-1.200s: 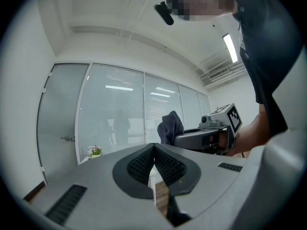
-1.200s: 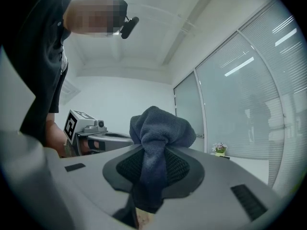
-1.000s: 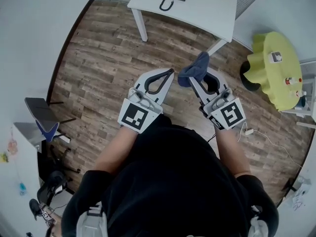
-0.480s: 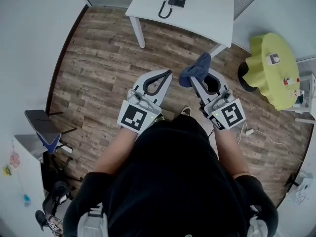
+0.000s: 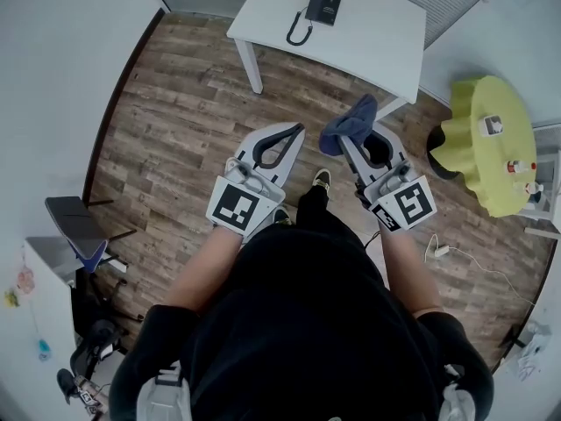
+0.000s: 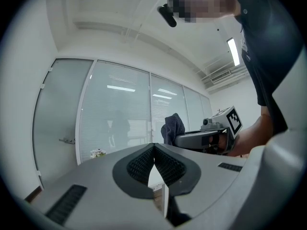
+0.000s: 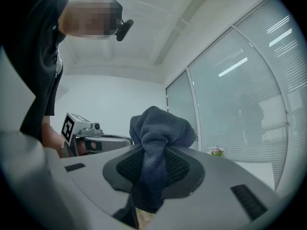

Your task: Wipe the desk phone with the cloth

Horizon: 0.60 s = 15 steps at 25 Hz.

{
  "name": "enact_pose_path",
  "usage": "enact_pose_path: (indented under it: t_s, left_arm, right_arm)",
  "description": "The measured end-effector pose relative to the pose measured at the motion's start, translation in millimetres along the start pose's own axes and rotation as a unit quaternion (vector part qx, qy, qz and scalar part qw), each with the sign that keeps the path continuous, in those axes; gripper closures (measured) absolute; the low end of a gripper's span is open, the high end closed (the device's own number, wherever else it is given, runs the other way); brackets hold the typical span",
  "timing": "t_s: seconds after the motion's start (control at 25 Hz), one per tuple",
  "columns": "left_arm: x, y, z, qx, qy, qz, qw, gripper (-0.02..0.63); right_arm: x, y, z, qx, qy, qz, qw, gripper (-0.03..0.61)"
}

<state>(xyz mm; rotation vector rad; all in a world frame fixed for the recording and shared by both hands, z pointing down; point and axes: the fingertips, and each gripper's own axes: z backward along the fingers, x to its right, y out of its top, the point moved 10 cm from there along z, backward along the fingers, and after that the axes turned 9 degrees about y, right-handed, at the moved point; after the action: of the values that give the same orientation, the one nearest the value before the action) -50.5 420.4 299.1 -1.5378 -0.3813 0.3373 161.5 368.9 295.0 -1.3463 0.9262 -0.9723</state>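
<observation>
1. Clamping down with the right gripper (image 7: 154, 164) on a dark blue cloth (image 7: 160, 128), bunched and poking up past the tips; carried high, presumably to keep it off the floor on the way over. Pinched together on nothing over at the left gripper (image 6: 154, 150), likely just parked until needed.
2. Looking ahead to the white table (image 5: 368, 33), well apart from both grippers across bare wood floor (image 5: 175, 103); cut off at the top edge of the head view.
3. Spotting the desk phone (image 5: 326, 3) lying flat on that table near its far side, untouched, no wiping begun.
4. Squinting at a dark curl (image 5: 296, 32) just beside the phone: cord or handset, too small to call.
5. Missing from both gripper views: table and phone alike; only ceiling (image 7: 144, 42), glass wall (image 6: 115, 114) and the opposite gripper on show.
</observation>
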Motion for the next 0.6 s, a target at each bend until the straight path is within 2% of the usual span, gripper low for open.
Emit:
enact_pose_path:
  t_s: [0.6]
  left_arm:
    - [-27, 4, -138, -0.014, 0.021, -0.011, 0.9996, 0.604]
  right_arm:
    - [143, -1, -24, 0.005, 0.04, -0.012, 0.999, 0.471]
